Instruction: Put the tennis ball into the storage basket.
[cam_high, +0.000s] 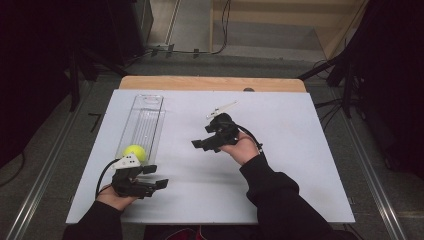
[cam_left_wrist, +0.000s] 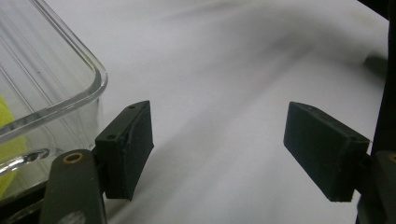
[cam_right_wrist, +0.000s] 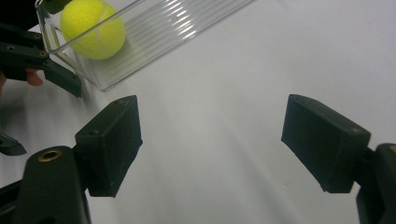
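Note:
A yellow tennis ball (cam_high: 134, 152) lies at the near end of a long clear plastic tray (cam_high: 145, 117) on the left of the white table top (cam_high: 290, 150). My left gripper (cam_high: 156, 176) rests just in front of that end, pointing right, open and empty (cam_left_wrist: 219, 149). The tray's rounded corner (cam_left_wrist: 70, 100) stands beside its left jaw, with the ball (cam_left_wrist: 7, 140) behind the wall. My right gripper (cam_high: 201, 137) hovers mid-table, aimed left toward the tray, open with nothing between the jaws (cam_right_wrist: 210, 144). Ahead of it are the ball (cam_right_wrist: 93, 28), the tray (cam_right_wrist: 163, 32) and one of the left gripper's fingers (cam_right_wrist: 46, 67).
A wooden strip (cam_high: 210, 82) runs along the table's far edge, with a small dark object (cam_high: 248, 90) on it. Black stands and cables crowd the floor at both far corners. Bare white surface spreads to the right of the right hand.

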